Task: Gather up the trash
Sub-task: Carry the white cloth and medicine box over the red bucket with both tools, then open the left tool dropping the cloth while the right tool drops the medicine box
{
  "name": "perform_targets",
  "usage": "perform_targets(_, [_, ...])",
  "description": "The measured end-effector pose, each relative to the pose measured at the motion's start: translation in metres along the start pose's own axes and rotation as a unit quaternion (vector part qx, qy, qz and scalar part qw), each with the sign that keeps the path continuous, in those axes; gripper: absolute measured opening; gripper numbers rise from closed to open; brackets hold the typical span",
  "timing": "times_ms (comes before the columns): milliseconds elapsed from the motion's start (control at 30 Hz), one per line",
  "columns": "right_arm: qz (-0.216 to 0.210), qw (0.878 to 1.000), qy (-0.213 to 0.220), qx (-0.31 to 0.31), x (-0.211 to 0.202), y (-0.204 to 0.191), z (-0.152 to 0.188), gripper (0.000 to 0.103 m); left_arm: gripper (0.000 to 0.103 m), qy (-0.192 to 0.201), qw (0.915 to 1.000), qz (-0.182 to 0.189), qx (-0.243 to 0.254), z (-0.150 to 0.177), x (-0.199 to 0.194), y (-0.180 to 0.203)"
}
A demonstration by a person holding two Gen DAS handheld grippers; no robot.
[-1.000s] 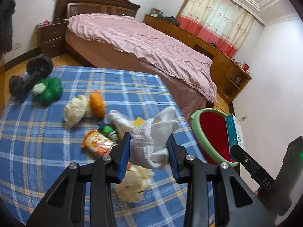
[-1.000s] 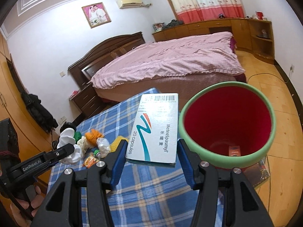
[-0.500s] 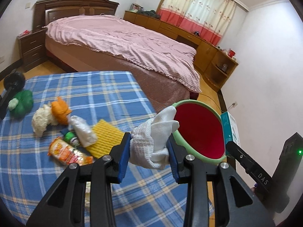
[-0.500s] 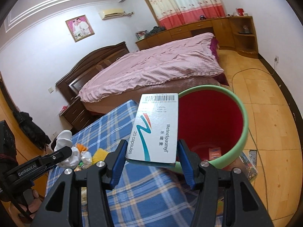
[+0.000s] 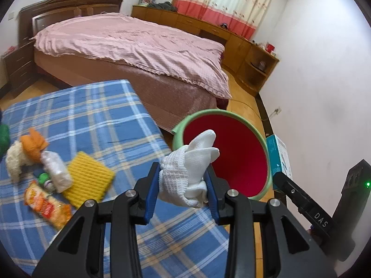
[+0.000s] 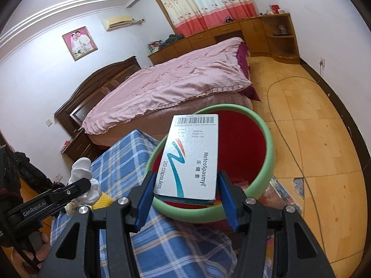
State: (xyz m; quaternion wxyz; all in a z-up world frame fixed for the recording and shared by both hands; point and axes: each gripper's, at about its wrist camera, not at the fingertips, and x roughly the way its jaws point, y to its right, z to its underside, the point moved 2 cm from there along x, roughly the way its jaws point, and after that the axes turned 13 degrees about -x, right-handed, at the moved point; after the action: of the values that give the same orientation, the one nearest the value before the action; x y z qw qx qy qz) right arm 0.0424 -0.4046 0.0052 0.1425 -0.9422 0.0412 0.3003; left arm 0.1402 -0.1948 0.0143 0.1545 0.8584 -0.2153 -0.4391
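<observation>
My left gripper [image 5: 182,188] is shut on a crumpled white cloth [image 5: 190,169], which hangs over the table's right edge just in front of the green bin with a red inside [image 5: 236,159]. In the right wrist view my right gripper [image 6: 185,195] is shut on a white medicine box [image 6: 190,159], held flat over the near rim of the same bin [image 6: 266,162]. A small packet lies at the bin's bottom. The box [image 5: 279,155] and the other gripper also show at the right of the left wrist view, beside the bin.
On the blue plaid table [image 5: 92,120] lie a yellow sponge [image 5: 88,178], a clear wrapped bundle [image 5: 56,171], an orange snack bag [image 5: 46,206] and orange and cream yarn [image 5: 27,148]. A pink-covered bed [image 5: 129,46] stands behind; wooden floor [image 6: 313,120] with a cable lies right of the bin.
Both grippers moved right toward the bin with their loads. The cloth now hangs before the bin's mouth, and the box has gone from beside the bin to over its near rim.
</observation>
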Motion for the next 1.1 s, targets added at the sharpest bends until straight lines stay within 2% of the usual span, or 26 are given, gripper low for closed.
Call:
perform_targets(433, [0.016, 0.999, -0.028, 0.02, 0.021, 0.04, 0.009, 0.056, 0.037, -0.045, 0.9987, 0.012, 0.021, 0.005, 0.067, 0.036])
perform_targets(633, [0.017, 0.998, -0.045, 0.027, 0.034, 0.05, 0.014, 0.057, 0.038, -0.053, 0.9981, 0.012, 0.028, 0.008, 0.089, 0.043])
perform_targets(733, [0.024, 0.998, -0.046, 0.02, 0.037, 0.052, 0.013, 0.057, 0.041, -0.052, 0.9983, 0.013, 0.026, 0.009, 0.093, 0.043])
perform_targets(833, [0.028, 0.999, -0.044, 0.016, 0.039, 0.052, 0.012, 0.057, 0.05, -0.05, 0.9984, 0.017, 0.02, 0.008, 0.094, 0.042])
perform_targets(1100, [0.028, 0.999, -0.039, 0.023, 0.039, 0.054, 0.011, 0.058, 0.055, -0.05, 0.9985, 0.018, 0.014, 0.006, 0.089, 0.041])
